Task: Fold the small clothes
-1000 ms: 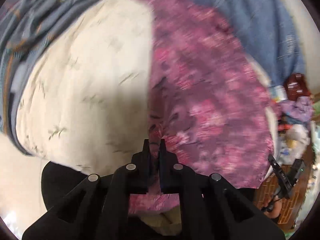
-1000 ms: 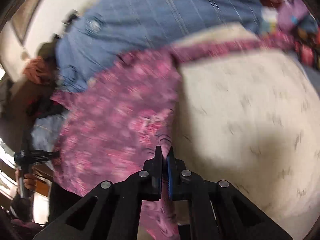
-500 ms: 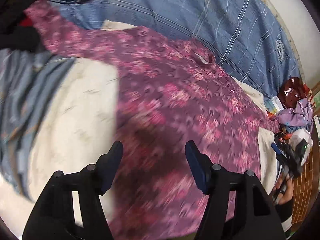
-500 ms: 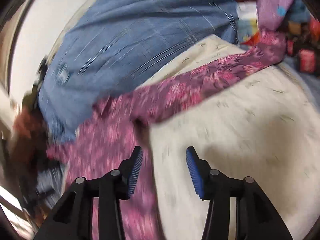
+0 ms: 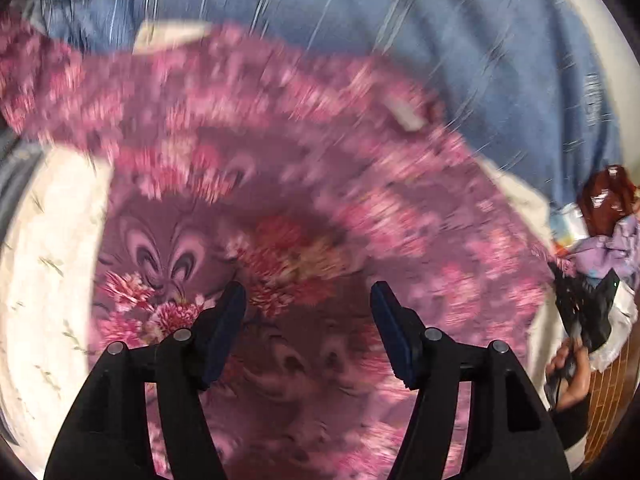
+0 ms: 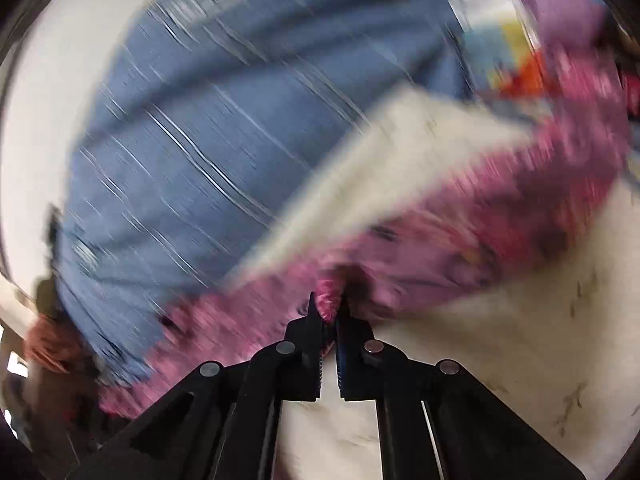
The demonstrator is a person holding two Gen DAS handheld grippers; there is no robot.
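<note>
A pink and purple floral garment lies spread on a cream quilt. My left gripper is open and empty, close above the garment's middle. In the right wrist view the same garment runs as a band across the cream quilt. My right gripper is shut on a pinched edge of the garment at its fingertips. Both views are blurred by motion.
A blue striped sheet lies beyond the quilt, and it also shows in the right wrist view. A pile of clutter with a red-brown bag sits at the right. A person's hand shows at the right edge.
Both grippers let go of the garment and opened about half a second ago. My left stayed open and came closer to the fabric. My right has since shut on the garment's edge.
</note>
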